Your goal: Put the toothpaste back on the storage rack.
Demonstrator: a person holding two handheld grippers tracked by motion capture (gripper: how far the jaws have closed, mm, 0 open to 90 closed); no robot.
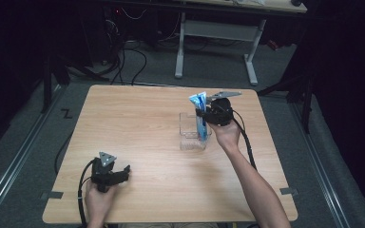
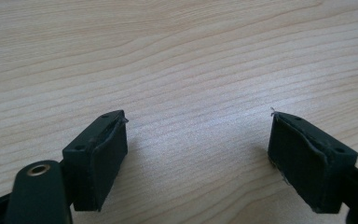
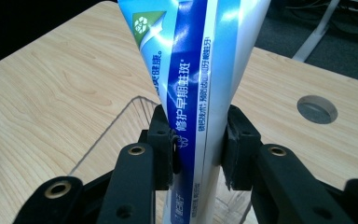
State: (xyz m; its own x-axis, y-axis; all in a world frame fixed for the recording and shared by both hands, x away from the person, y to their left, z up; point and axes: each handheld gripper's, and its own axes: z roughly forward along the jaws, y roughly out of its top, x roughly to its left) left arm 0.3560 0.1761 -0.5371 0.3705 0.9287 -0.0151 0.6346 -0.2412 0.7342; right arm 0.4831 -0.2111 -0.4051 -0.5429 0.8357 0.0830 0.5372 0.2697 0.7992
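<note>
A blue and white toothpaste tube [image 1: 199, 101] stands upright, its lower end inside a clear plastic container [image 1: 190, 138] right of the table's middle. My right gripper [image 1: 201, 114] is shut on the tube from the right side, about halfway up it. In the right gripper view both black pads [image 3: 161, 140] press the tube [image 3: 200, 70] above the container's rim [image 3: 116, 125]. My left gripper [image 1: 123, 172] rests near the front left of the table. It is open, and in the left gripper view [image 2: 198, 149] bare wood lies between its jaws.
The wooden table [image 1: 138, 118] has free room around the container. A round cable hole [image 3: 317, 108] sits in the tabletop beyond the tube. A desk with white legs [image 1: 180, 47] and floor cables [image 1: 123, 57] stand behind the table.
</note>
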